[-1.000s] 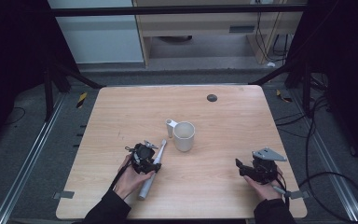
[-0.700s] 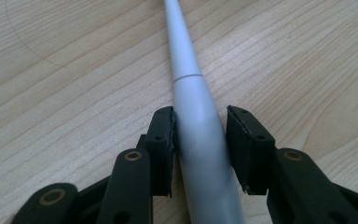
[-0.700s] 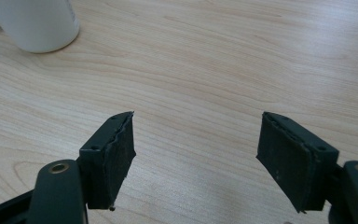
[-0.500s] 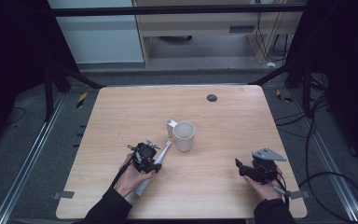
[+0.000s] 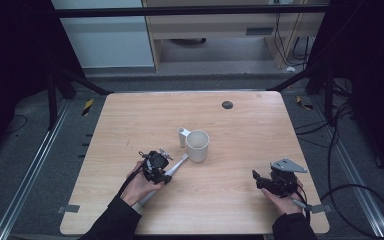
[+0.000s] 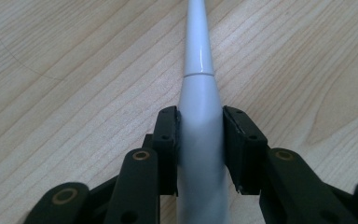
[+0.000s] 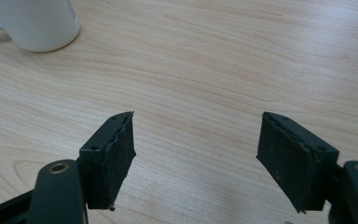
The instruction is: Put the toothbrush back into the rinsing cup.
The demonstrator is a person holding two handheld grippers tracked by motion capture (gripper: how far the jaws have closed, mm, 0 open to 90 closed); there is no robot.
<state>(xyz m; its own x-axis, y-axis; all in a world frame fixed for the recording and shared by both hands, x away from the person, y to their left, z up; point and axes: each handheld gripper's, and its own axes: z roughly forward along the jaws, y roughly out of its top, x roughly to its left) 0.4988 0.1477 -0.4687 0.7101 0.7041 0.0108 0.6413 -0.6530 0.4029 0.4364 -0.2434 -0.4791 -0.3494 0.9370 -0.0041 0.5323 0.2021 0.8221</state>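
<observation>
Slim white plastic electric toothbrush (image 6: 199,121) lying flat on the pale wooden tabletop (image 5: 250,130), a little toward the near left of centre, tapered neck pointing at the foot of a white cylindrical plastic cup (image 5: 198,145) and ending just beside it; whether tip and cup touch, impossible to tell. Thick handle clamped between the black pads of the left gripper (image 6: 199,140), one pad pressed on each flank, no gap visible. Grasp judged done; lift judged not begun, since the body seems flat on the wood in the high view. Left to do, by the look of things: raising the brush and probably standing it in the cup. Right gripper (image 7: 196,154) low over bare wood near the front right corner, jaws spread wide with nothing between them, well apart from the cup (image 7: 37,23). Small white upright tube-like piece (image 5: 182,136) just behind the cup on its left side, exact nature unclear. Dark round hole or plug (image 5: 227,104) toward the far edge, well clear. Only likely obstruction: the cup wall right at the brush tip, so a forward push might nudge it.
</observation>
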